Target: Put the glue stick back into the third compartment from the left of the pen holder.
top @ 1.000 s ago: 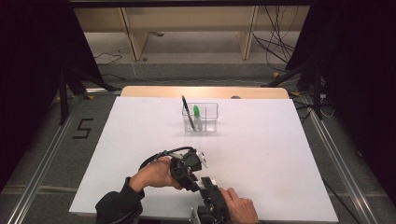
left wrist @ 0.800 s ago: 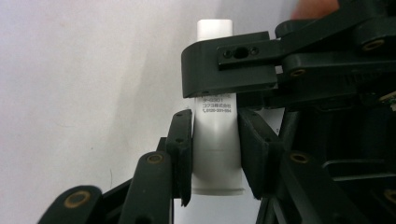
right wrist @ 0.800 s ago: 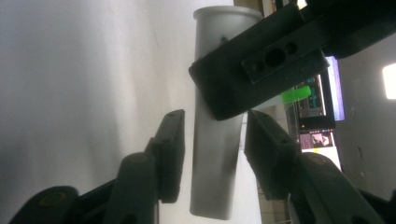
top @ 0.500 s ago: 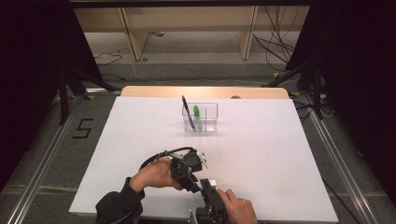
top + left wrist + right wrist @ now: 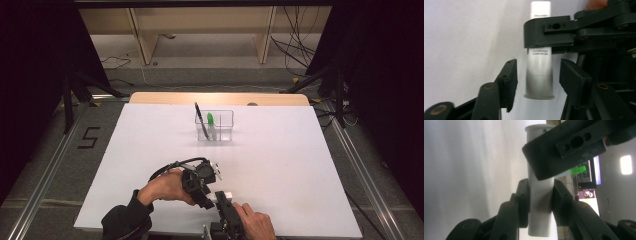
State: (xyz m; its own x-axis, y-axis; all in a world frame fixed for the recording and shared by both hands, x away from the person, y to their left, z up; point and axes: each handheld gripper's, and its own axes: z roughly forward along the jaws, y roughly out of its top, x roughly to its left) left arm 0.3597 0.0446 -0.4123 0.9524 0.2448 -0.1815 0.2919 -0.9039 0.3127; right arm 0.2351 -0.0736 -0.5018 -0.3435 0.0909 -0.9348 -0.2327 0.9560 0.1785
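- While clamped between right gripper [image 5: 541, 195] pads, white marker [image 5: 539, 202] sits mid-handover.
- Left gripper [image 5: 537, 75]: just opening, pads clear either side of marker.
- Next: probably pull left away, carry to clear holder [image 5: 225, 131].

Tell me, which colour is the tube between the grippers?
White, with small dark print on it. The tube shows best in the left gripper view.

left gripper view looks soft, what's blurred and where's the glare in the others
Left gripper view: the white marker and its print are blurred. Right gripper view: bright screens glare behind the right gripper, which is clamped on the marker. High view: evenly lit white table, dark surroundings.
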